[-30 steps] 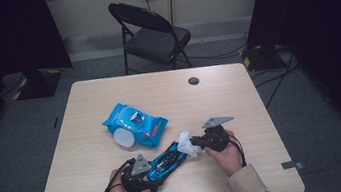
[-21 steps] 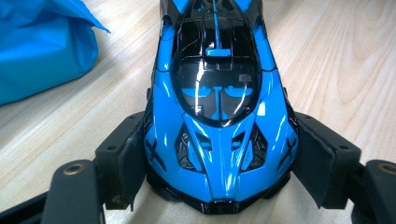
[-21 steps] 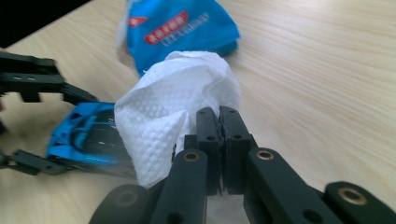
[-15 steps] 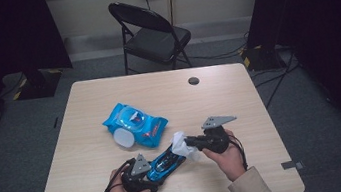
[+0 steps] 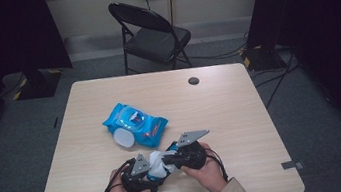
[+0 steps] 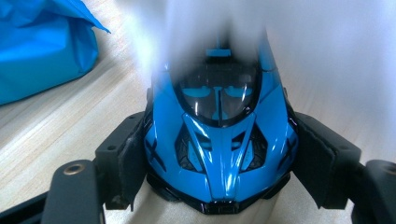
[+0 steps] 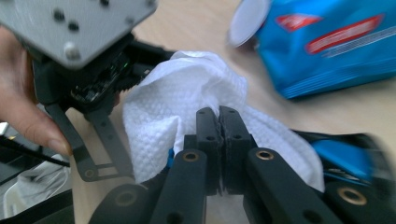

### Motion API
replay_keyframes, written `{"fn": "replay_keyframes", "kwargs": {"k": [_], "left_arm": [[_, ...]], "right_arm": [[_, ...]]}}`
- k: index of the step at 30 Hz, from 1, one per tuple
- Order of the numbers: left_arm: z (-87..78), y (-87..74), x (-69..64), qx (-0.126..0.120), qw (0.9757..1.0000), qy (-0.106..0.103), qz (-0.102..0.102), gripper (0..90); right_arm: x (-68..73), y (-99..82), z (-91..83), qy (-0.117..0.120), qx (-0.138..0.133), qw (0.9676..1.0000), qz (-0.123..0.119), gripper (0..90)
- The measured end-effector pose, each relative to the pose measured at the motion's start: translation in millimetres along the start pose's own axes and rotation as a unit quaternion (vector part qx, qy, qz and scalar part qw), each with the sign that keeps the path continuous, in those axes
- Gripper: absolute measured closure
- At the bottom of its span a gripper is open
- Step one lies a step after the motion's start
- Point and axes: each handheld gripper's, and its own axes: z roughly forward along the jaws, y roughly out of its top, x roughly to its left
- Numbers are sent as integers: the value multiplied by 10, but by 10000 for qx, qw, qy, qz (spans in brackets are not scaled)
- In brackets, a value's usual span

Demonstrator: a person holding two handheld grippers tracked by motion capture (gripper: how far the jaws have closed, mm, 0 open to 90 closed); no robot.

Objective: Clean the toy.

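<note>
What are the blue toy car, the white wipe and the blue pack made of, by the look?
Blue toy car: hard glossy plastic, likely; sharp highlights on smooth moulded panels.
White wipe: soft nonwoven cloth or paper; dimpled embossed surface, bunched in loose folds.
Blue pack: thin plastic film, slight sheen; crinkled printed skin, with a white round flap, probably plastic.

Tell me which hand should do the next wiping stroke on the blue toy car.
Right. The right gripper is shut on the white wipe, which already lies over the blue toy car. The left gripper clamps the car's sides, so it likely should just steady it.
</note>
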Motion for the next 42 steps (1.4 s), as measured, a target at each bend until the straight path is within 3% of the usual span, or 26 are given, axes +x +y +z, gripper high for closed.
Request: {"fn": "replay_keyframes", "kwargs": {"k": [11, 13, 32, 42], "left_arm": [[-1, 0, 0, 3, 10000, 3, -1, 255], [-1, 0, 0, 3, 10000, 3, 3, 256], [-1, 0, -3, 6, 10000, 12, 1, 256], [-2, -1, -4, 6, 10000, 12, -6, 256]], "right_arm": [[167, -158, 390, 264, 380, 9989, -92, 884], [176, -196, 416, 324, 319, 9989, -88, 884], [146, -254, 394, 354, 137, 9992, -99, 884], [58, -283, 285, 268, 41, 9996, 24, 885]]}}
